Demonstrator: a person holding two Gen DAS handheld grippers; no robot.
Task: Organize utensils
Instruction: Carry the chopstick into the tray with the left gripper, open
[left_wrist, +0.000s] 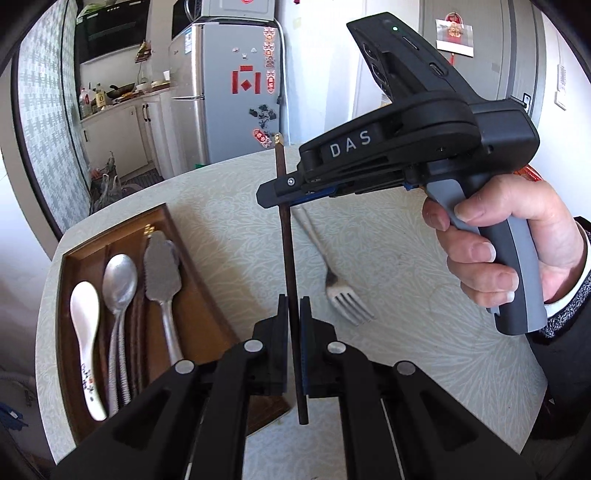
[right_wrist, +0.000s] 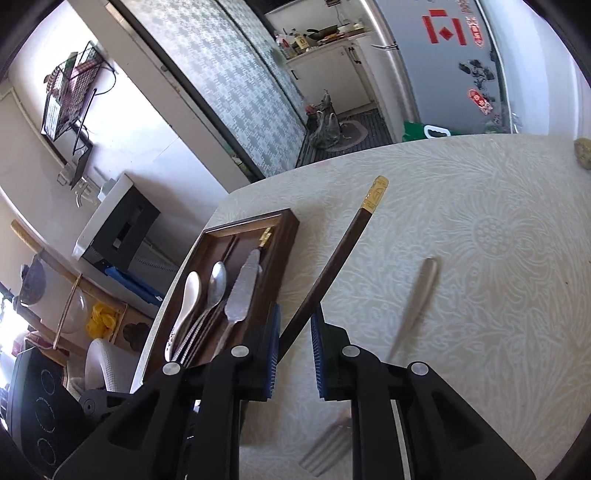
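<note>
Round bench (left_wrist: 229, 206) w/ cream cloth, pale floral relief pattern. Dark-brown wooden chopstick (right_wrist: 325, 273), gold-patterned cap. Brown wooden tray (left_wrist: 192, 266): white ceramic spoon (left_wrist: 86, 332) w/ small black-red marks on handle, silver metal spoon (left_wrist: 119, 280), speckled grey serrated server (left_wrist: 160, 269). Silver steel fork (left_wrist: 347, 299). Black left gripper (left_wrist: 294, 314), black right gripper (right_wrist: 294, 325) w/ blue pads. Silver fridge (left_wrist: 229, 92), red stickers.

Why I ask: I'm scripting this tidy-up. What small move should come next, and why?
Probably swing the gold-capped dark wooden chopstick toward the brown wooden tray and lower it in. The left gripper and right gripper both seem clamped on it, lifted off the table, and a matching chopstick already lies in the tray.
</note>
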